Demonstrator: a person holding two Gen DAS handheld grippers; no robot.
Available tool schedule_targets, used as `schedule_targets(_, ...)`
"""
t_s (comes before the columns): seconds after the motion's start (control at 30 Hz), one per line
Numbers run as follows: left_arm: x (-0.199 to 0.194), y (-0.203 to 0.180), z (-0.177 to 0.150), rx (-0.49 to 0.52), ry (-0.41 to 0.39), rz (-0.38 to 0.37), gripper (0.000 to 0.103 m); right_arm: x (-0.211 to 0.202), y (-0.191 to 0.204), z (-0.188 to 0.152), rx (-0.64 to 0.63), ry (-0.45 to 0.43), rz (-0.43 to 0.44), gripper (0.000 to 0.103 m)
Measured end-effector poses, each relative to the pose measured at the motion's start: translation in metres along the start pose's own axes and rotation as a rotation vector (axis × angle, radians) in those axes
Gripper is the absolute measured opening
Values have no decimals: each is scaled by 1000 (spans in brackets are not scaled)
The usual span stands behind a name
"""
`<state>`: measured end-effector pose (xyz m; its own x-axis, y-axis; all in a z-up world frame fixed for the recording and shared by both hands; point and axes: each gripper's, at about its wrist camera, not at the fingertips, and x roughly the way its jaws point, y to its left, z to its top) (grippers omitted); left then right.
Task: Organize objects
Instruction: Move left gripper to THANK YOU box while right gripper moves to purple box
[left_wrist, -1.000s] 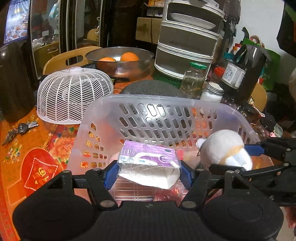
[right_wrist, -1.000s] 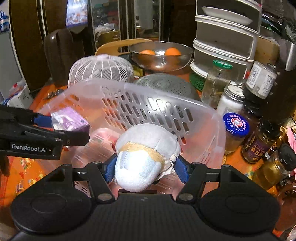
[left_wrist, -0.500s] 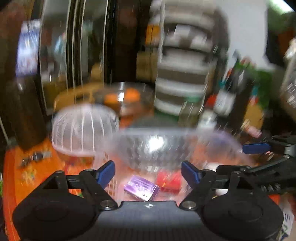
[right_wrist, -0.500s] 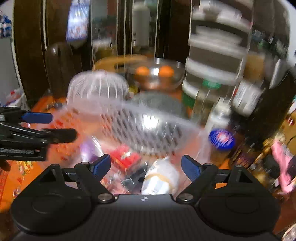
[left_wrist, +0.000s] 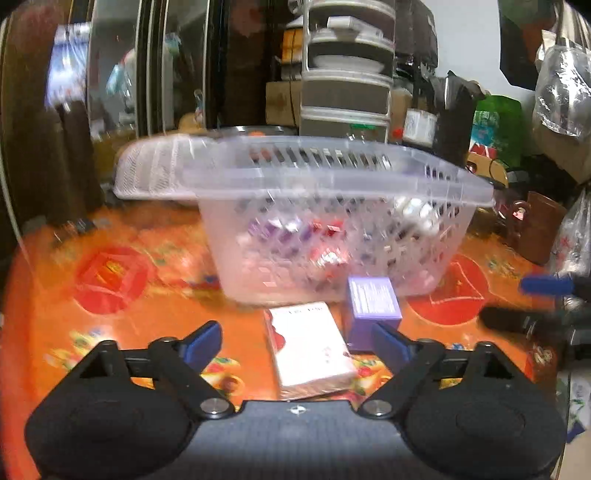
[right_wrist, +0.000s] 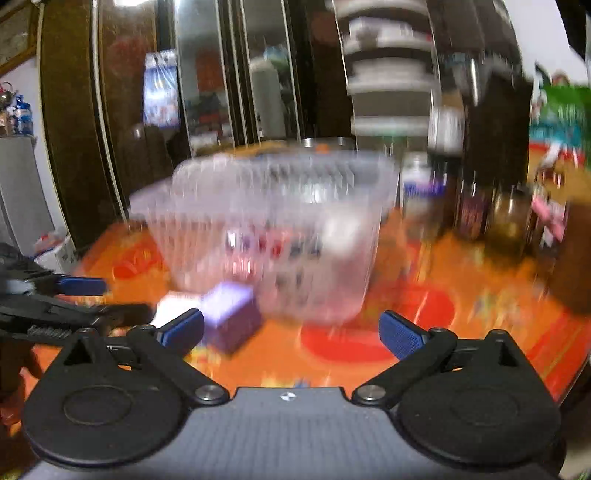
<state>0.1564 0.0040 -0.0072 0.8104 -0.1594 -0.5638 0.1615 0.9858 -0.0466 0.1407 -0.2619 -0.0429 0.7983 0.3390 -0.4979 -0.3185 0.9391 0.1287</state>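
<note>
So both grippers sat low over the orange table (left_wrist: 110, 332), jaws spread wide, nothing in them. Left gripper (left_wrist: 297, 341) pointed at the white pack (left_wrist: 308, 350) and purple box (left_wrist: 373, 306), both lying just in front of the clear basket (left_wrist: 332, 221); right gripper (right_wrist: 291, 328) was alongside.

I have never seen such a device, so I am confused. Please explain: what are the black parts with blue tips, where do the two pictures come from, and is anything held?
No robot is here. A person holds a pair of tongs in each hand, and a camera on each looks forward between its two blue-tipped fingers. One picture comes from the left tongs, the other from the right tongs. Each view also shows the other tongs at its edge. Both are open and hold nothing. On the orange tablecloth stands a clear basket with small things inside, too blurred to name. In front of it lie a white packet and a purple box. Jars stand to the right.
</note>
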Motion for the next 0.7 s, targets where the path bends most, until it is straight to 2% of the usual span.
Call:
schedule_targets(0.23,18,-14,-9,35,25,16,89,-3,-18,-6,96,-14,6,103)
schedule_targets(0.33,24,-16,-15,36,51,18,81,-4,-15,-8,95,-13,-12,103)
schedule_targets(0.4,27,-15,-16,24,59,10,71,-1,-13,-10,95,-16,-17,103)
schedule_targets(0.43,29,-15,-16,24,64,15,59,2,-12,-10,101,-16,-15,103)
schedule_targets(0.53,28,-11,-18,28,58,21,57,12,-4,-6,120,-1,12,103)
schedule_targets(0.6,25,-7,-19,34,49,47,55,21,8,-3,108,32,18,103)
schedule_targets(0.7,22,7,-20,13,39,99,55,33,28,1,56,37,27,103)
